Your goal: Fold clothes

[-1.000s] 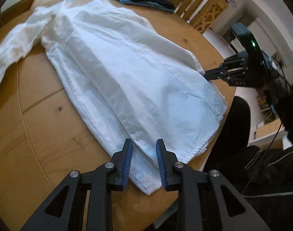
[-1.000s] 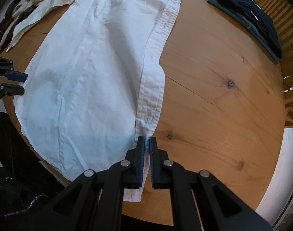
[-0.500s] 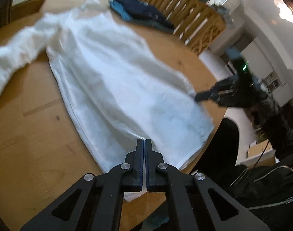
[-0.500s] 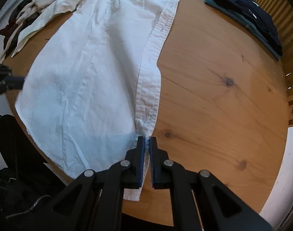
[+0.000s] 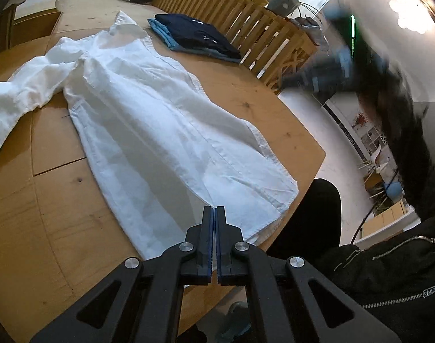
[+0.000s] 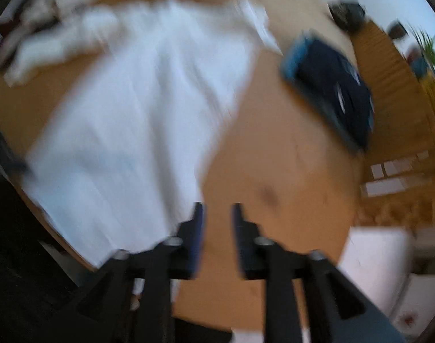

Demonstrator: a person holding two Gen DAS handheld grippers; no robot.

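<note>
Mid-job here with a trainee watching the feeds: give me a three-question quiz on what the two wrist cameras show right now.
1. True or false: the left gripper has its fingers pressed together at the near hem of the white shirt.
2. The right gripper is: A) shut on the shirt, B) open, with nothing between its fingers, C) out of view.
3. Fill in: the folded dark clothes lie on the wooden table next to a slatted wooden ____.

Key: 1 true. 2 B. 3 railing.
</note>
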